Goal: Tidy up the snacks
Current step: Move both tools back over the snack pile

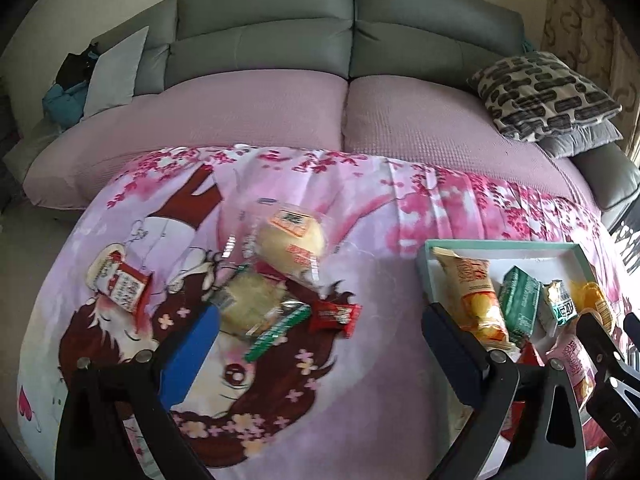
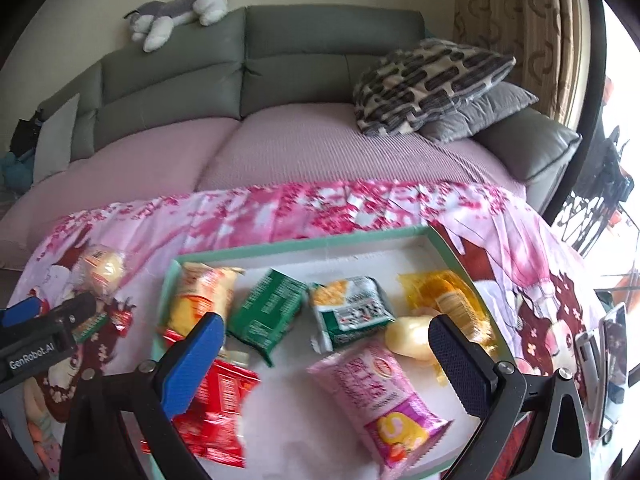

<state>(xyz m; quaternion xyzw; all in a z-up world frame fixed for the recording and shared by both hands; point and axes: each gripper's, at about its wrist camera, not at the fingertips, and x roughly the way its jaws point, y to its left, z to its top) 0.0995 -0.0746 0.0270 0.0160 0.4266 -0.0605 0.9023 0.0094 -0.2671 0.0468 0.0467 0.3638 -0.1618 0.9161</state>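
A white tray with a green rim [image 2: 304, 245] lies on the pink printed cloth and holds several snack packets: an orange chip bag [image 2: 202, 296], a green packet [image 2: 264, 314], a red packet [image 2: 218, 412] and a pink packet [image 2: 380, 396]. My right gripper [image 2: 324, 344] is open and empty just above them. In the left wrist view, loose snacks lie on the cloth: a round bread bun [image 1: 290, 240], a clear-wrapped pastry [image 1: 252, 300], a small red candy [image 1: 336, 314] and a red-white packet [image 1: 120, 284]. My left gripper [image 1: 316, 332] is open and empty over them. The tray [image 1: 500, 246] shows at its right.
The cloth-covered table [image 1: 360, 380] stands in front of a grey sofa with a pink cover [image 1: 280, 112]. A patterned cushion [image 1: 544, 96] lies at the sofa's right end, a plush toy [image 2: 180, 12] on its backrest. A phone [image 2: 612, 344] lies at the table's right edge.
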